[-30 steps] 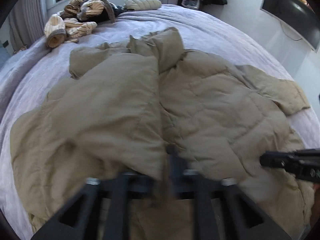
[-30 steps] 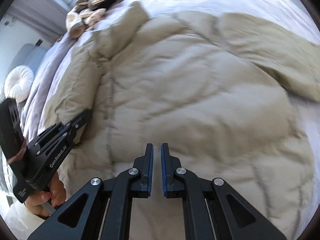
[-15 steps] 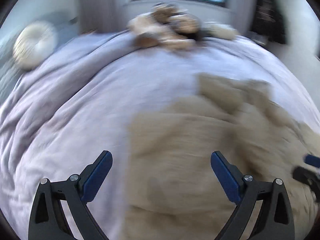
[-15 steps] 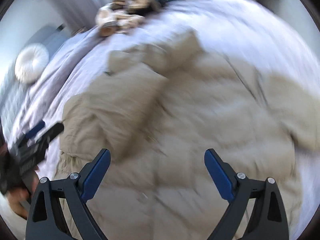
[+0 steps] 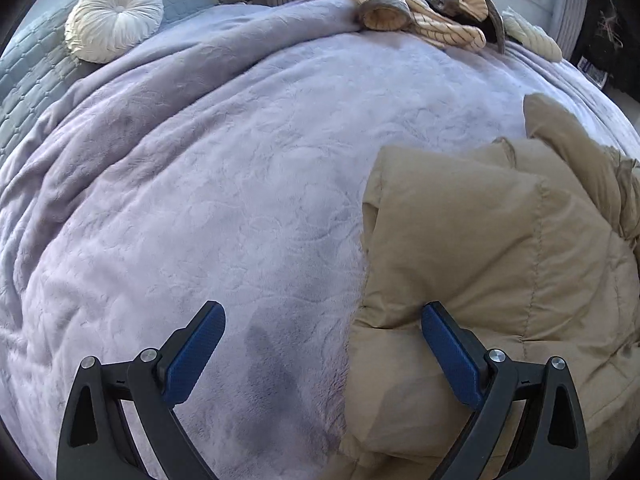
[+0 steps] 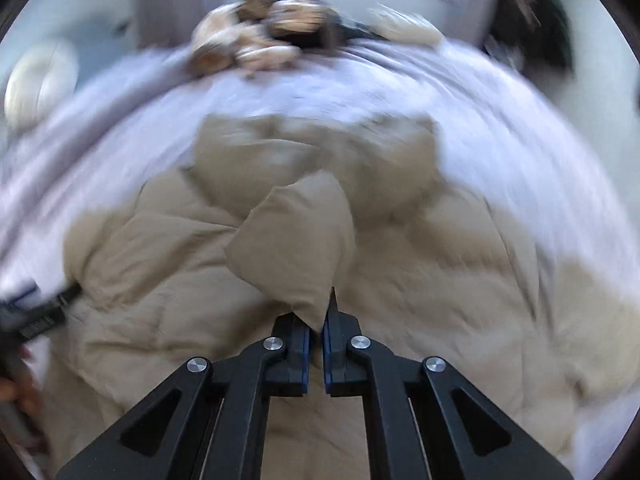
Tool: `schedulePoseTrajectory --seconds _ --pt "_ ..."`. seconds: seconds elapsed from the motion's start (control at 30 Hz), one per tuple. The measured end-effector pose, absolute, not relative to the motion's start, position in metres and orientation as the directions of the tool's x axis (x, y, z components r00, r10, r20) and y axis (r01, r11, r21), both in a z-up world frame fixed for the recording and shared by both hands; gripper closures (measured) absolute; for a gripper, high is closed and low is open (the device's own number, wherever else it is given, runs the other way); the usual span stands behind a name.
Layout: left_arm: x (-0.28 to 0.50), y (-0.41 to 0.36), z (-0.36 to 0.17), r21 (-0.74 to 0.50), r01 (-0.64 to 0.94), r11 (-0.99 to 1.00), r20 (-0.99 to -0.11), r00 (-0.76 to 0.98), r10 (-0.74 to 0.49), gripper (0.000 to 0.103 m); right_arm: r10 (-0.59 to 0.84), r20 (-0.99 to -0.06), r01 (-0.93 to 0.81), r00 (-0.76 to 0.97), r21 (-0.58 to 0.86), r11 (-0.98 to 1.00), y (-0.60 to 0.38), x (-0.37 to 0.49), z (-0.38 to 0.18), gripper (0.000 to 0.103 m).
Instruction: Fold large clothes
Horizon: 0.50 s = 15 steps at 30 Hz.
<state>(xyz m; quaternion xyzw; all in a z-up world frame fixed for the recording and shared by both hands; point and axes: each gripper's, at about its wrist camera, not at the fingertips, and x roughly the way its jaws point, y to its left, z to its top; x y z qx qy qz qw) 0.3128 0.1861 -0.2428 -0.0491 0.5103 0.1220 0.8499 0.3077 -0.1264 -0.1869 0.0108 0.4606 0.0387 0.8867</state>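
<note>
A large tan puffer jacket lies spread on a lilac bed blanket. My left gripper is open over the jacket's left edge. Its right finger hangs above the tan fabric and its left finger above bare blanket, with nothing between the pads. In the right wrist view my right gripper has its jaws closing tight on a raised flap of the jacket, and the fabric is pinched between the blue pads. This view is motion-blurred. The left gripper shows at its left edge, held by a hand.
A heap of striped and cream clothes lies at the far end of the bed under a window. A round white cushion rests on a grey quilted pillow at the far left. Bare blanket stretches left of the jacket.
My left gripper opened, let go of the jacket and swung left to its edge. My right gripper opened wide, then shut on a flap of the jacket.
</note>
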Motion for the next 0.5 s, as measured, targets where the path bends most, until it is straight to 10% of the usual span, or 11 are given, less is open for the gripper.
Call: schedulePoseTrajectory --seconds 0.03,0.1,0.3,0.5 --pt "0.314 0.189 -0.245 0.040 -0.252 0.967 -0.888 0.435 0.150 0.004 0.168 -0.821 -0.003 0.546 0.199 0.980 -0.157 0.303 -0.196 0.093" --pt "0.317 0.192 -0.246 0.035 -0.253 0.967 -0.902 0.409 0.140 0.004 0.234 -0.839 0.105 0.490 0.324 0.940 -0.194 0.295 -0.216 0.057" --pt "0.312 0.199 -0.202 -0.021 -0.266 0.964 -0.852 0.509 0.122 0.004 0.218 -0.826 0.329 0.519 0.429 0.841 -0.265 0.257 -0.210 0.057" --pt "0.335 0.172 -0.214 0.072 -0.223 0.972 -0.852 0.494 0.177 0.004 0.304 -0.762 0.074 0.572 0.417 0.906 -0.224 0.290 -0.168 0.078"
